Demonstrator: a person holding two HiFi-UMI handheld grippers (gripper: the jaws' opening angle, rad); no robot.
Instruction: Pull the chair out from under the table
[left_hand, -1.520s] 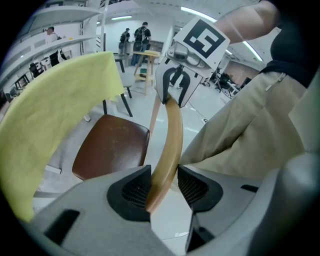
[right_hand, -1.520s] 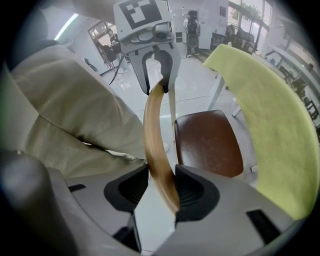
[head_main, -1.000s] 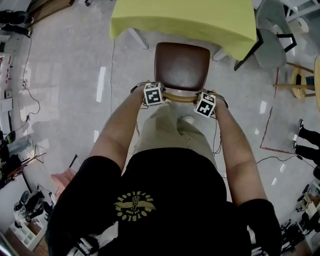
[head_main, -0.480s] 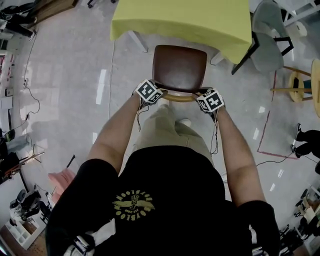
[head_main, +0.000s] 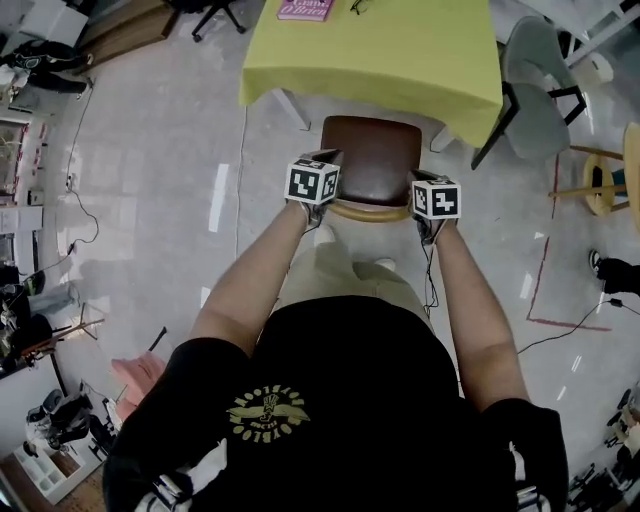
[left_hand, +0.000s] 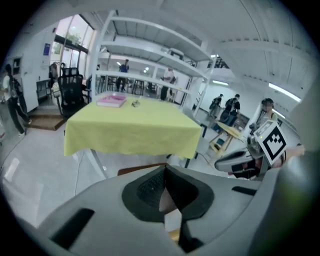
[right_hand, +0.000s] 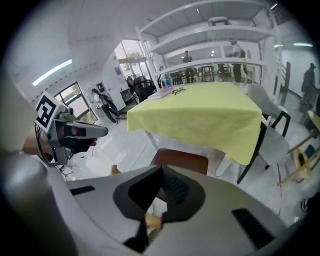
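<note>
Room: a bright open workshop with a glossy pale floor (head_main: 150, 200), white shelving and other people far off.
Table: draped in a yellow cloth (head_main: 400, 50), it fills the top of our head view, with a pink book (head_main: 305, 8) near its far edge.
Chair: the brown-seated chair (head_main: 372, 155) stands between us and the table. Its seat is almost wholly in the open, and only the far edge lies just beside the hanging cloth. We judge it stiff and fairly light, and likely to slide easily on this smooth floor.
Back rail: the curved wooden rail (head_main: 372, 211) behind the seat is where we would take hold, one gripper at each end. The padded seat looks too smooth and soft to grasp.
Left gripper: the left gripper (left_hand: 165, 170) hovers above the rail's left end. Its fingers (left_hand: 149, 187) have just been closing, the tips now meet and they hold nothing.
Right gripper: the right gripper (right_hand: 161, 169) hangs over the rail's right end. It has likewise just closed, with its fingers (right_hand: 175, 190) pressed together and empty.
</note>
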